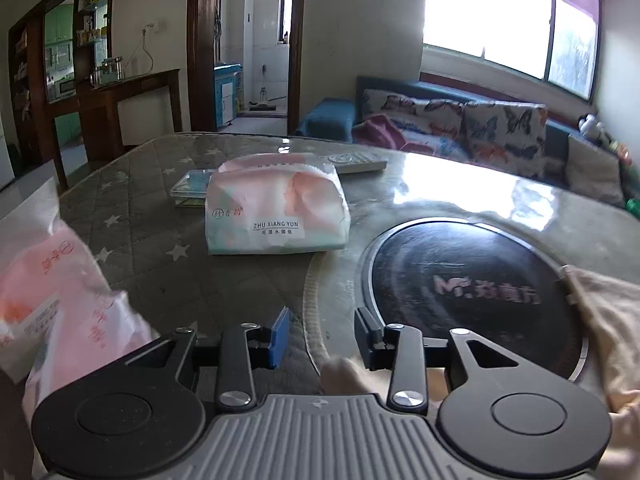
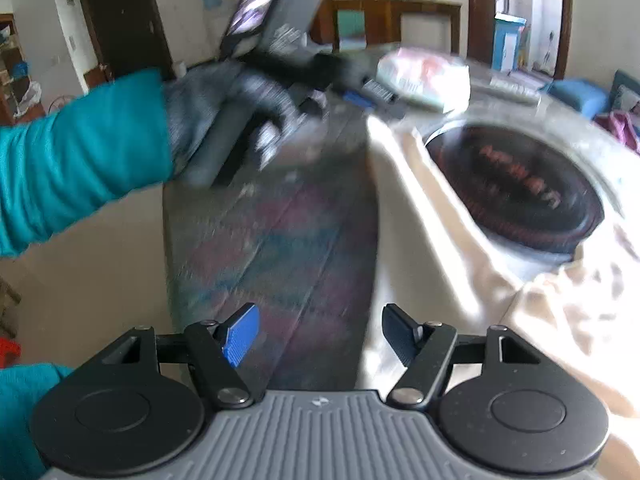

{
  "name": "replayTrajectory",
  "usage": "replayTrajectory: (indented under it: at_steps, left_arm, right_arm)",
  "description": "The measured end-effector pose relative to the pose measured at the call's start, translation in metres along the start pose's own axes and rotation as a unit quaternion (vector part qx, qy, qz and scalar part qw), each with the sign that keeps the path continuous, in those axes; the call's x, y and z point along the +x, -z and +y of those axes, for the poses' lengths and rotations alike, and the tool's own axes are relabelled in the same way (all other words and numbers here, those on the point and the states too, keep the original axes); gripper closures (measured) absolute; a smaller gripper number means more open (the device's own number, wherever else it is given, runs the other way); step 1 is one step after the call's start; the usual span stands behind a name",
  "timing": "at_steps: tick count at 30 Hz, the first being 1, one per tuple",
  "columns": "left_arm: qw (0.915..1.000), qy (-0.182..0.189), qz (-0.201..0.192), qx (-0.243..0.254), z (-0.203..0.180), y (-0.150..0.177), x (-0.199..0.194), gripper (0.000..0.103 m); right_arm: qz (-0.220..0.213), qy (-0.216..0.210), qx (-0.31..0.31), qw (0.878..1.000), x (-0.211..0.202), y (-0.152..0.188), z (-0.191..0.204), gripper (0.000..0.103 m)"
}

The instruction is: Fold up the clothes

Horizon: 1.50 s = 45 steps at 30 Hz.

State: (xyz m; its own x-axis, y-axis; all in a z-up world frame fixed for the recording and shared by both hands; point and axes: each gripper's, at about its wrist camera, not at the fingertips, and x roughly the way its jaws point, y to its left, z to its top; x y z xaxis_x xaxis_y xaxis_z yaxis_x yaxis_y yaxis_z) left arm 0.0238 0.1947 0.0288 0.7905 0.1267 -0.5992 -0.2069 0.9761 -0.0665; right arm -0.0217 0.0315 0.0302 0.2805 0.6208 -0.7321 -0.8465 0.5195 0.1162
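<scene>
Hovering over the near edge of the table (image 1: pixel 168 280), the left gripper (image 1: pixel 322 336) has its fingers spread wide with nothing between them; a corner of the cream garment (image 1: pixel 616 320) shows just under its black finger. That garment drapes over the table's near right side and up along the rim of the round black cooktop (image 1: pixel 472 288) set into the glass top. In the right wrist view, the right gripper (image 2: pixel 320 340) is likewise wide open and empty, its black finger above the cream cloth (image 2: pixel 460 240) and its blue pad above the bare patterned table surface (image 2: pixel 272 232). A gloved hand (image 2: pixel 224 116) on a teal sleeve (image 2: pixel 80 152) carries the left gripper, blurred, near the middle of the table. At the table's near left edge lies a pink plastic pack (image 1: pixel 60 300). Farther in, toward the centre, sits a soft tissue pack (image 1: pixel 276 208) printed ZHU XIANG YUN, with a clear tray (image 1: pixel 190 188) just beside it on the left and a remote control (image 1: pixel 358 162) near the far edge.
</scene>
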Motion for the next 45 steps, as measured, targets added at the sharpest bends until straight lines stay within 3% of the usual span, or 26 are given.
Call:
replayTrajectory:
  at_steps: [3, 8, 9, 11, 12, 15, 19, 24, 28, 31, 34, 38, 42, 45]
  left_arm:
    - [0.9999, 0.004, 0.008, -0.011, 0.0, 0.004, -0.002, 0.058]
    - [0.9993, 0.012, 0.021, -0.03, 0.0, 0.011, -0.006, 0.06]
    - [0.9991, 0.013, 0.023, -0.034, 0.0, 0.012, -0.007, 0.063]
    - [0.9987, 0.016, 0.027, -0.04, 0.0, 0.013, -0.005, 0.072]
    - [0.9985, 0.016, 0.029, -0.042, 0.0, 0.013, -0.002, 0.079]
    - [0.9988, 0.015, 0.022, -0.04, 0.0, 0.012, -0.003, 0.093]
    - [0.9997, 0.001, 0.012, -0.022, -0.002, 0.017, -0.006, 0.095]
    - [0.9995, -0.028, 0.01, -0.01, 0.001, 0.023, -0.003, 0.095]
    - [0.9985, -0.052, 0.011, -0.014, 0.01, 0.023, -0.003, 0.097]
    - [0.998, -0.052, 0.01, -0.034, 0.014, 0.022, -0.01, 0.097]
    - [0.9991, -0.002, -0.001, -0.042, 0.002, 0.018, -0.029, 0.097]
    - [0.9928, 0.119, 0.009, -0.01, -0.042, 0.019, -0.049, 0.096]
    - [0.9723, 0.232, 0.025, 0.018, -0.087, 0.027, -0.063, 0.096]
    - [0.957, 0.285, 0.042, 0.031, -0.116, 0.035, -0.066, 0.096]
  right_arm:
    - [-0.007, 0.025, 0.017, 1.0, 0.007, -0.006, -0.006, 0.042]
    - [-0.001, 0.068, 0.023, 0.997, 0.023, -0.01, -0.008, 0.072]
    - [-0.001, 0.076, 0.023, 0.997, 0.023, -0.01, -0.008, 0.077]
    - [-0.003, 0.081, 0.026, 0.996, 0.021, -0.008, -0.011, 0.097]
    - [-0.003, 0.075, 0.029, 0.997, 0.02, -0.008, -0.012, 0.099]
    - [-0.005, 0.044, 0.029, 0.999, 0.014, -0.005, -0.011, 0.101]
    - [0.0, 0.025, 0.007, 1.0, 0.013, 0.0, -0.003, 0.1]
    - [-0.01, 0.022, -0.003, 1.0, 0.01, 0.0, 0.002, 0.084]
    - [-0.024, 0.021, 0.033, 0.999, -0.013, 0.007, -0.003, 0.07]
    - [-0.038, 0.054, 0.08, 0.995, -0.04, 0.023, -0.019, 0.069]
    - [-0.042, 0.094, 0.124, 0.987, -0.06, 0.039, -0.038, 0.066]
    - [-0.045, 0.14, 0.167, 0.975, -0.075, 0.062, -0.059, 0.066]
    - [-0.051, 0.179, 0.203, 0.961, -0.087, 0.082, -0.075, 0.066]
    - [-0.058, 0.192, 0.22, 0.955, -0.095, 0.096, -0.082, 0.065]
